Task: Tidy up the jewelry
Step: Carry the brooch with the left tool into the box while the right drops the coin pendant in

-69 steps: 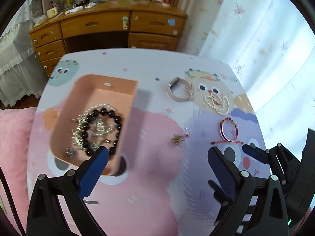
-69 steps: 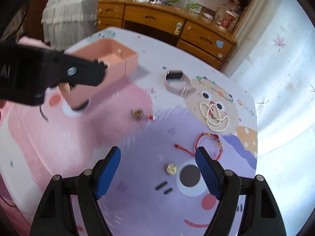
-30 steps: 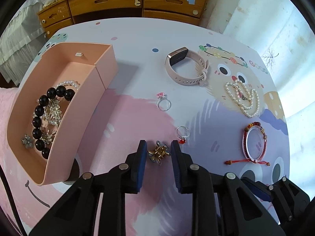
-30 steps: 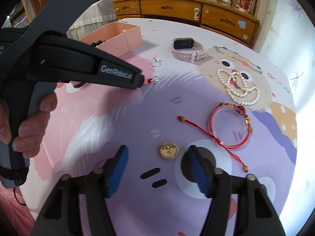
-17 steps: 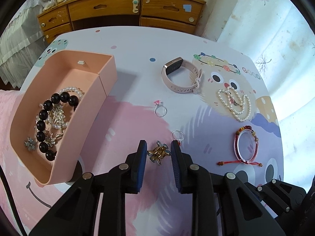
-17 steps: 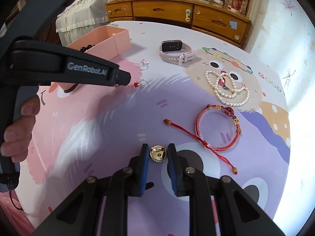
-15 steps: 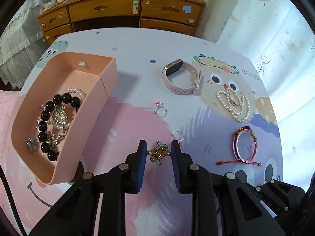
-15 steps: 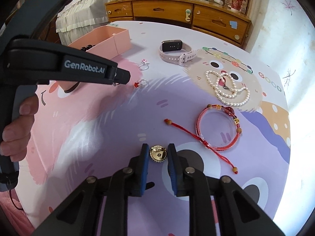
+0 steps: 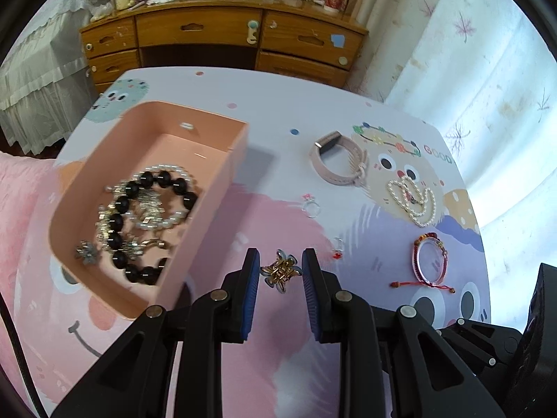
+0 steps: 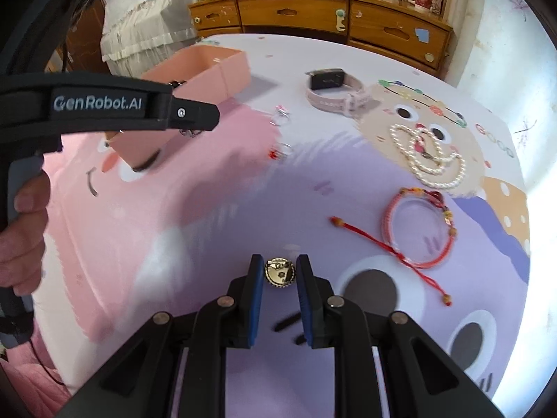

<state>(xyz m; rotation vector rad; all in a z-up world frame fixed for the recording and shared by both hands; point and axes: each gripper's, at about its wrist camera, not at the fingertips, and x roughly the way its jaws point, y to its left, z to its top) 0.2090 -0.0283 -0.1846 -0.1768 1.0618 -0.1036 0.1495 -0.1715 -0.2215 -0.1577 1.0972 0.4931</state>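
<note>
My left gripper (image 9: 280, 271) is shut on a gold knot brooch (image 9: 281, 273) and holds it above the table, just right of the pink box (image 9: 212, 195). The box holds a black bead bracelet (image 9: 146, 223), pearls and silver pieces. My right gripper (image 10: 278, 273) is shut on a round gold pin (image 10: 279, 273) low over the purple part of the cloth. The left gripper's body (image 10: 104, 106) crosses the right wrist view in front of the pink box (image 10: 222, 66).
On the table lie a pink watch (image 9: 339, 165), a pearl necklace (image 9: 414, 202), a red string bracelet (image 9: 430, 261), and two small rings (image 9: 311, 205) (image 9: 336, 246). A wooden dresser (image 9: 216, 35) stands behind the table. A white curtain hangs on the right.
My left gripper has lifted with the brooch and moved left toward the box. My right gripper, shut on the gold pin, has barely moved.
</note>
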